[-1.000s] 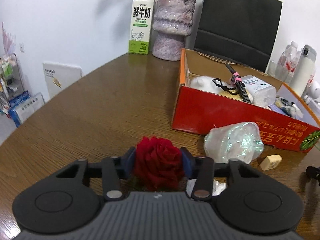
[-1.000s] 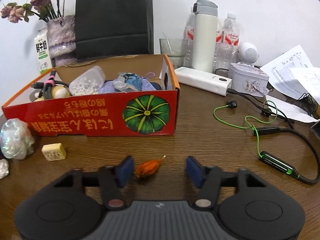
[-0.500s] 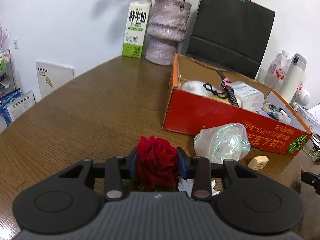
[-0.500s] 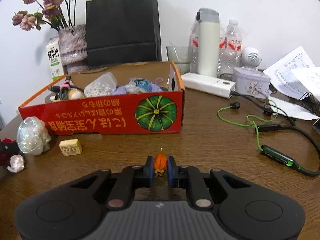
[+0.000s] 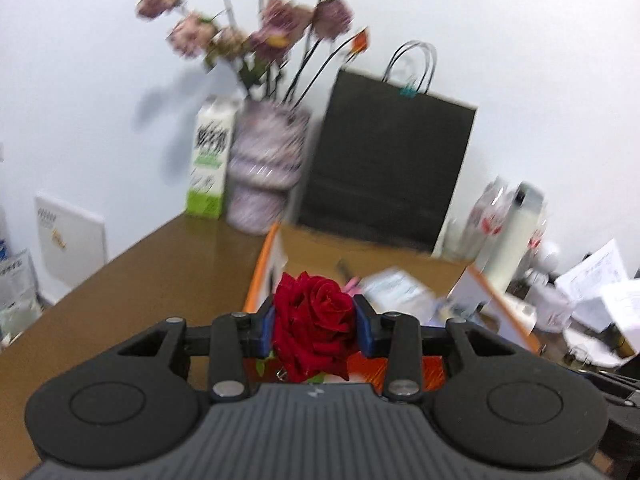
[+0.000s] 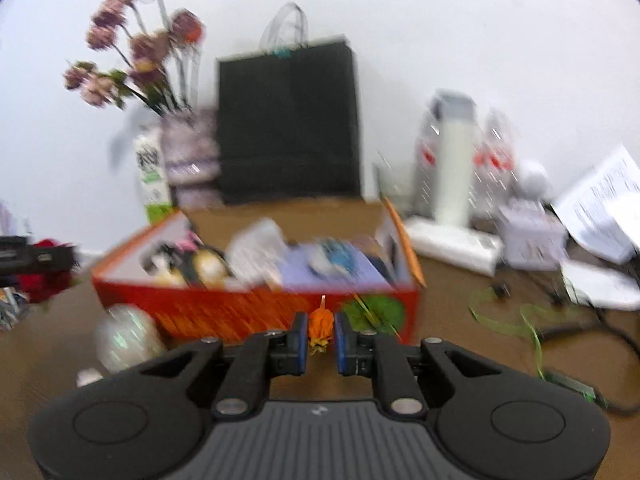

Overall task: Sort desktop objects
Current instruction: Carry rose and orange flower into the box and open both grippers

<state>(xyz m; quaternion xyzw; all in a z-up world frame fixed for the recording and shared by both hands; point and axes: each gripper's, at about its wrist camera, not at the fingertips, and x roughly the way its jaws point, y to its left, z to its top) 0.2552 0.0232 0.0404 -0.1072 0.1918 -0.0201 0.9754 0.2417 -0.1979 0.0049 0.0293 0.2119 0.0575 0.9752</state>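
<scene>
My left gripper [image 5: 315, 326] is shut on a red rose [image 5: 316, 332] and holds it in the air just before the near left corner of the red cardboard box [image 5: 264, 264]. My right gripper [image 6: 321, 338] is shut on a small orange dried flower [image 6: 320, 326], raised in front of the box's red front wall [image 6: 240, 312]. The box holds several items, blurred by motion. The left gripper with the rose also shows at the far left of the right wrist view [image 6: 40, 268].
A vase of dried pink flowers [image 5: 268, 168], a milk carton [image 5: 210, 160] and a black paper bag [image 5: 384, 168] stand behind the box. A shiny iridescent lump [image 6: 128, 336] lies left of the box front. Bottles, a white flask [image 6: 452, 164], papers and a green cable [image 6: 532, 328] sit to the right.
Both grippers have lifted off the table with their objects and moved toward the box. The views have tilted upward and blurred.
</scene>
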